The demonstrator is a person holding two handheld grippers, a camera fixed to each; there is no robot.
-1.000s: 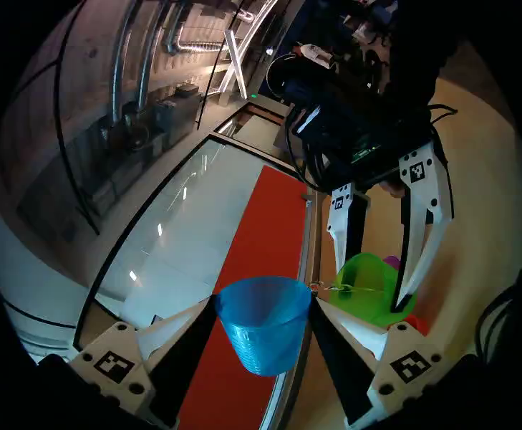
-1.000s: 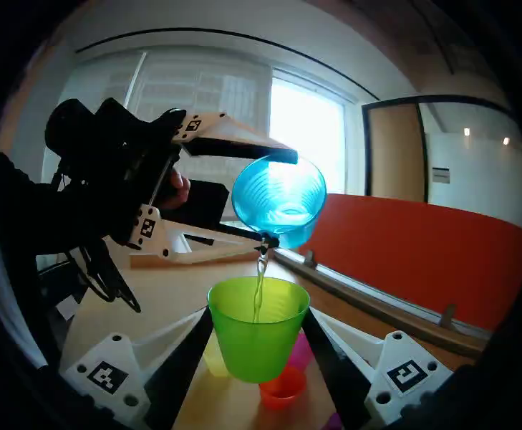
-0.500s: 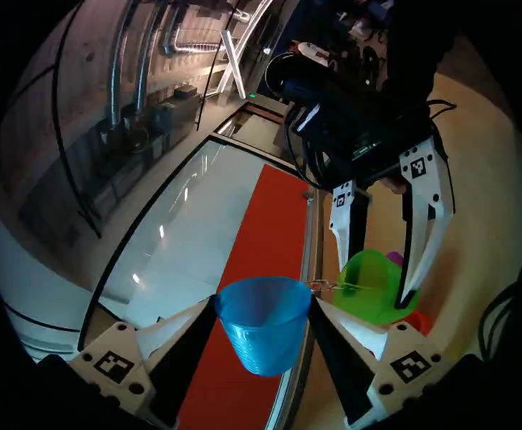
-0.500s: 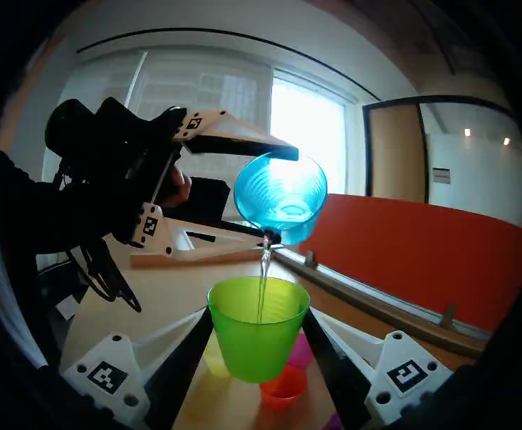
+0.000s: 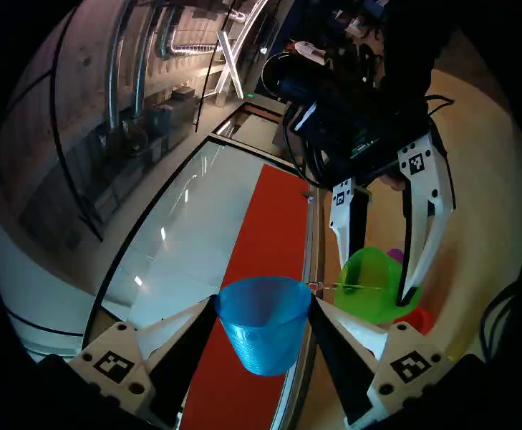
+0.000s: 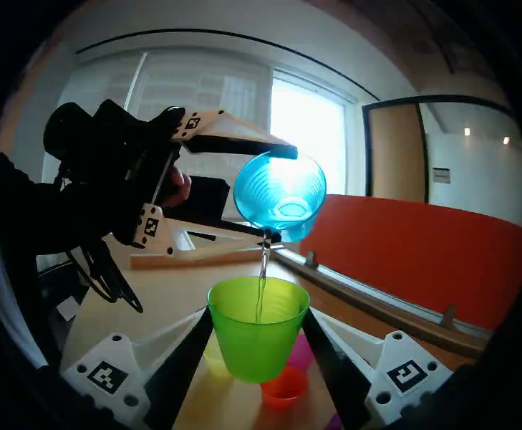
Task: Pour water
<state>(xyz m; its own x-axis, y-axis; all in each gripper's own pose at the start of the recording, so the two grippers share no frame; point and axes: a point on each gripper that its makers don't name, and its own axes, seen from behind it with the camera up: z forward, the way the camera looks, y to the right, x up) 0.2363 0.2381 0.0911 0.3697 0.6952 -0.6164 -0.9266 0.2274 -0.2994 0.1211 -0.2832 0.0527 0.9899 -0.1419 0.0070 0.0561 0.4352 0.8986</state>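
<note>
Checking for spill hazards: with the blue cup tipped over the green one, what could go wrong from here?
Both cups are held in mid-air: slight drift of the blue cup or green cup could send the thin stream past the rim onto the orange cup and table below.
The stream leaves the rim beside a finger of the left hand-held gripper, so water may dribble along it.

no text can be read; the wall sign (image 6: 440, 175) is perhaps lettered, but too blurred.
</note>
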